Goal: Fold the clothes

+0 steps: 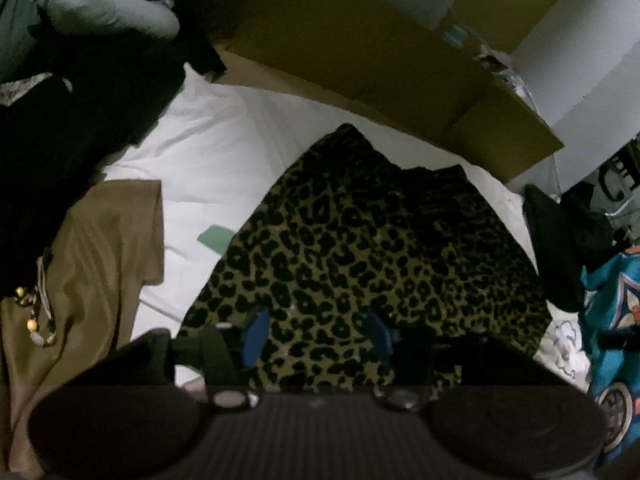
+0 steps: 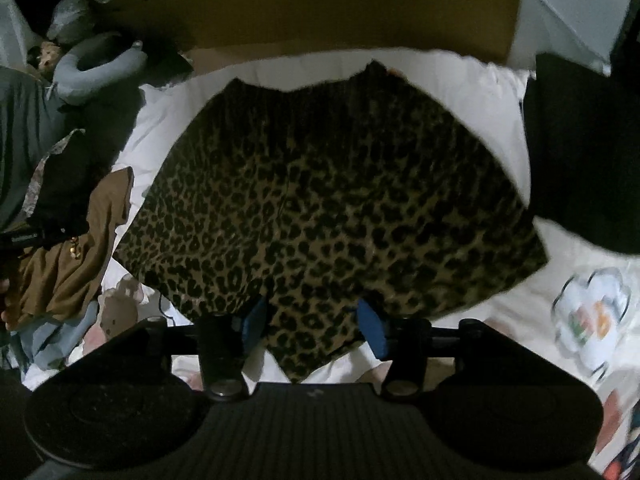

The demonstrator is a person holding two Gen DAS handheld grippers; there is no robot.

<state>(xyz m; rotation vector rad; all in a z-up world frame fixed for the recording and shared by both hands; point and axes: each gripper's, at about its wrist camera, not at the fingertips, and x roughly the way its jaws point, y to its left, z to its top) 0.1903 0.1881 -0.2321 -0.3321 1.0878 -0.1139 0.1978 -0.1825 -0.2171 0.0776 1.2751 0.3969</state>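
Note:
A leopard-print garment (image 1: 360,248) lies spread on a white bed sheet (image 1: 216,160). My left gripper (image 1: 318,332) is open at its near edge, and the cloth runs between the blue pads (image 1: 256,332). In the right wrist view the same leopard-print garment (image 2: 328,200) fills the middle, folded to a broad shape with a corner pointing toward the camera. My right gripper (image 2: 314,328) is open, and that corner sits between its blue pads (image 2: 372,330). Neither pair of fingers presses on the fabric.
A brown garment (image 1: 92,264) with beads lies to the left. A cardboard box (image 1: 360,60) stands beyond the bed. Dark clothes (image 1: 60,128) are piled at the far left. A blue patterned item (image 1: 612,312) is at the right. A black block (image 2: 584,152) stands right.

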